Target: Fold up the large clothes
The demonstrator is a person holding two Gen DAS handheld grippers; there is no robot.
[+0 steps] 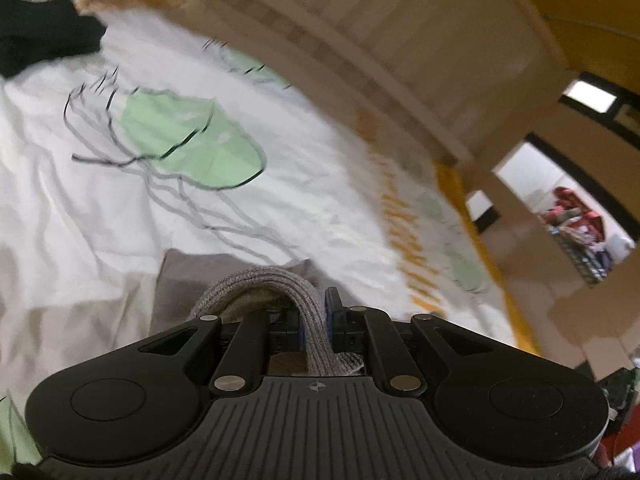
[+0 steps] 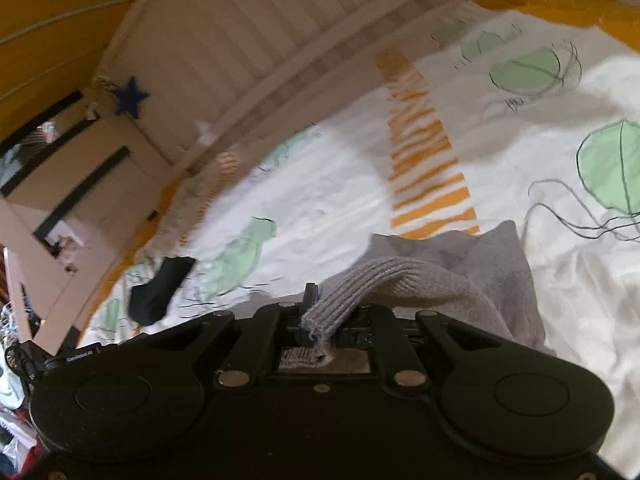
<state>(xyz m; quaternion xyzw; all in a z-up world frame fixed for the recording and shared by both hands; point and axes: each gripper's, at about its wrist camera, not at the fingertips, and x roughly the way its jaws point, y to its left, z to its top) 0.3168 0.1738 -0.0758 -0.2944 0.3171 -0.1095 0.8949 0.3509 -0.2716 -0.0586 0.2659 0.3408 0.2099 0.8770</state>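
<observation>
Garment: grey knit sweater (image 1: 256, 292), a large piece, lying on the bed cover (image 1: 320, 184) near its near edge, with its ribbed hem lifted off the cover at 2 points.
Left gripper (image 1: 316, 320): clamped tight on a ribbed band of the sweater, which arches up and runs back between the blue pads.
Right gripper (image 2: 320, 322): a ribbed end of the sweater (image 2: 440, 280) lies between the jaws with its frayed tip poking back toward the camera; the jaws stand slightly apart, and I cannot tell whether the pads press on the knit.
Bed: white cover printed with green jellyfish shapes and an orange striped band, a wooden slatted bed end (image 2: 248, 40) along its far edge.
Other cloth: 1 black garment (image 1: 44, 40) near the far left corner of the cover in the left view; a black sock-like piece (image 2: 160, 288) near the left edge in the right view.
Progress: early to middle, by my judgement. Both ends of the hem are up, but no flat fold is visible yet.
Left to do: lay the carried edge over the body, square it, fold again.
Hidden: most of the sweater sits below both grippers, out of sight; sleeves and neckline cannot be found.
Blur: both views are smeared, so fine creases and print details are hard to read.
</observation>
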